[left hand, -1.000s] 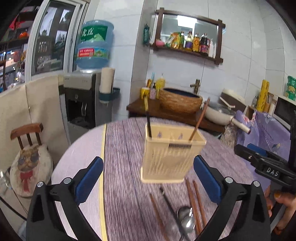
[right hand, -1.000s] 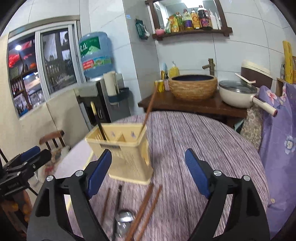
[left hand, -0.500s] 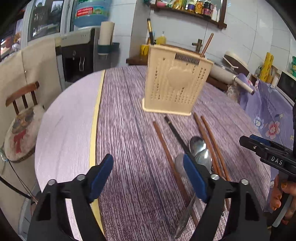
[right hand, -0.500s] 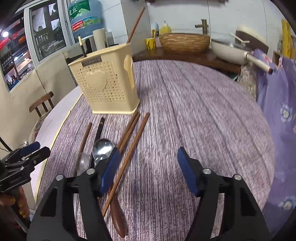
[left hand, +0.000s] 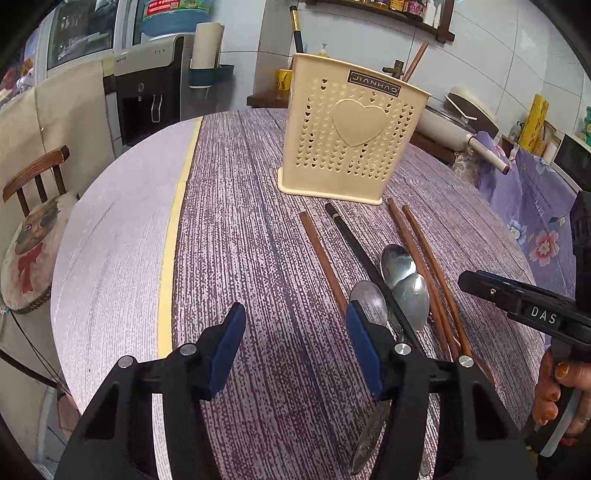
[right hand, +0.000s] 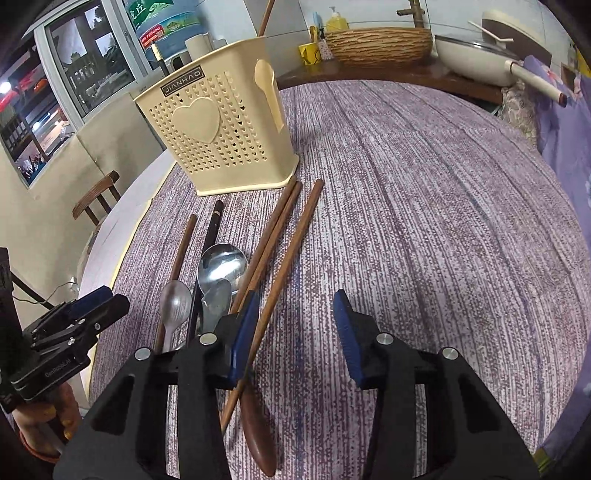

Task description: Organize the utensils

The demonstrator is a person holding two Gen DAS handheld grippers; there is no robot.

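Note:
A cream perforated utensil holder [left hand: 351,136] [right hand: 218,129] stands on the round purple-clothed table [left hand: 240,221], with a black chopstick [left hand: 297,26] and a brown one [left hand: 415,62] upright in it. In front lie brown chopsticks [left hand: 321,254] [right hand: 291,258], a black chopstick [left hand: 354,243] and three metal spoons [left hand: 397,260] [right hand: 221,262]. My left gripper [left hand: 295,314] hovers low just left of the spoons, jaws closing over bare cloth. My right gripper [right hand: 295,301] is closing too; one brown chopstick runs just inside its left finger, untouched by the pads. A dark wooden spoon [right hand: 258,435] lies below it.
A yellow stripe [left hand: 173,229] crosses the table on the left. A wooden chair with a cushion [left hand: 29,240] and a water dispenser [left hand: 147,92] stand beyond the edge. A woven basin [right hand: 380,44] and a white pan [right hand: 476,59] sit on the counter behind. Floral purple cloth [left hand: 535,214] hangs at right.
Both grippers have dropped toward the table and tipped downward, so the utensils now lie right at the fingertips. Both pairs of jaws have narrowed.

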